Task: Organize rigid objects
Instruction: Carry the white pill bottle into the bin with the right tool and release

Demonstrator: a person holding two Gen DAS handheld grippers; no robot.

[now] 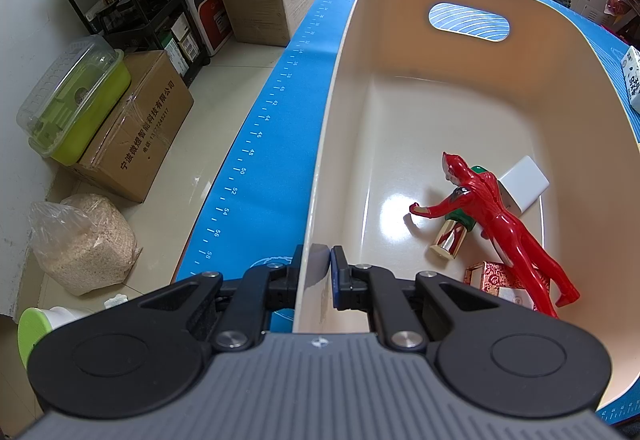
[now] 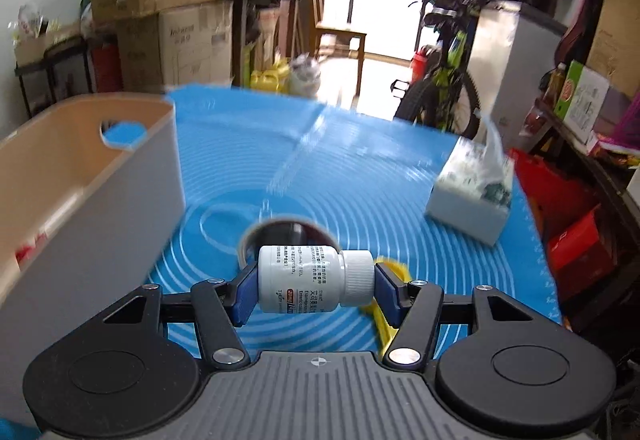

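My left gripper (image 1: 316, 274) is shut on the near left rim of the cream plastic bin (image 1: 344, 51). Inside the bin lie a red toy figure (image 1: 500, 215), a green and gold bottle (image 1: 454, 230), a white box (image 1: 524, 181) and a red patterned box (image 1: 496, 276). My right gripper (image 2: 316, 280) is shut on a white pill bottle (image 2: 308, 278), held sideways above the blue mat (image 2: 340, 159). The bin (image 2: 80, 183) stands to its left. A dark round tin (image 2: 286, 234) and a yellow object (image 2: 394, 272) lie just behind the bottle.
A tissue box (image 2: 472, 195) sits on the mat at the right; its corner also shows in the left wrist view (image 1: 632, 79). Cardboard boxes (image 1: 136, 127), a green container (image 1: 76, 103) and a bag of grain (image 1: 84, 244) stand on the floor left of the table. A bicycle (image 2: 444, 79) stands behind the table.
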